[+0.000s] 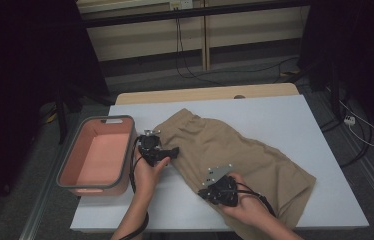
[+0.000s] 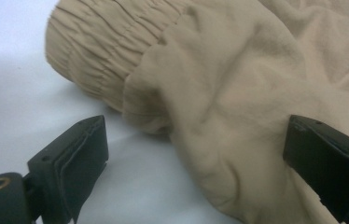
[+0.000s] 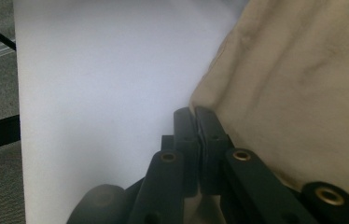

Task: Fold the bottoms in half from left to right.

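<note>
The tan shorts (image 1: 235, 150) are lying mid-table, running diagonally with the waistband far-left, while the left gripper (image 1: 174, 151) is gaping beside them and the right gripper (image 1: 206, 192) is pinching their near edge.

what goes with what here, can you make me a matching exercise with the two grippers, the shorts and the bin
Things:
1. left gripper
2. right gripper
3. tan shorts
4. pink bin

States or places:
A. at the table's left edge, nothing inside
B. jaws wide apart at the fabric edge
C. spread out on the white table
D. jaws pressed together at the cloth's edge

Pairs: 1-B, 2-D, 3-C, 4-A
</note>
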`<state>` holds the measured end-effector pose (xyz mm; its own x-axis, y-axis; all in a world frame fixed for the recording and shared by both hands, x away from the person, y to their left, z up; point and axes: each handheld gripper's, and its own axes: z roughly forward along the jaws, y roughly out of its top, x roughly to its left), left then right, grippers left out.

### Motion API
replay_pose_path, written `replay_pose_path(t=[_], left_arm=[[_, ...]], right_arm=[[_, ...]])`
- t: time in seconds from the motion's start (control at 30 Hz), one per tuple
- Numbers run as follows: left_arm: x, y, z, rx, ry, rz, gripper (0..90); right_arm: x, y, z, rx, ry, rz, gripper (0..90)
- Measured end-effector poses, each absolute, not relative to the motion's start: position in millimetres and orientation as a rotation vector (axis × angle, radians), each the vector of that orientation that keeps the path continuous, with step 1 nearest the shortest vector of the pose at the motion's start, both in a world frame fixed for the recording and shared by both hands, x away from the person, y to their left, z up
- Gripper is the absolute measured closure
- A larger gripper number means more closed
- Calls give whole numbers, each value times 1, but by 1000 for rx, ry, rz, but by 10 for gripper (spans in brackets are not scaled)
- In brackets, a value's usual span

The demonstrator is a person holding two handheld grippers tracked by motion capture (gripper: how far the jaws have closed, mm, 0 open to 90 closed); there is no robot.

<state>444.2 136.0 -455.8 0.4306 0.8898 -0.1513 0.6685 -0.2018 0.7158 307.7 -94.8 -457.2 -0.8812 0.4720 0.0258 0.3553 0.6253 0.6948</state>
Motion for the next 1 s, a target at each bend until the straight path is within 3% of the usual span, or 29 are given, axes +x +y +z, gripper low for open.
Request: replay_pose_path(t=[1.0], left_arm=[[471,134,-455,1805,1390,283,43]], right_arm=[[307,-97,-459,691,2690,1124,892]])
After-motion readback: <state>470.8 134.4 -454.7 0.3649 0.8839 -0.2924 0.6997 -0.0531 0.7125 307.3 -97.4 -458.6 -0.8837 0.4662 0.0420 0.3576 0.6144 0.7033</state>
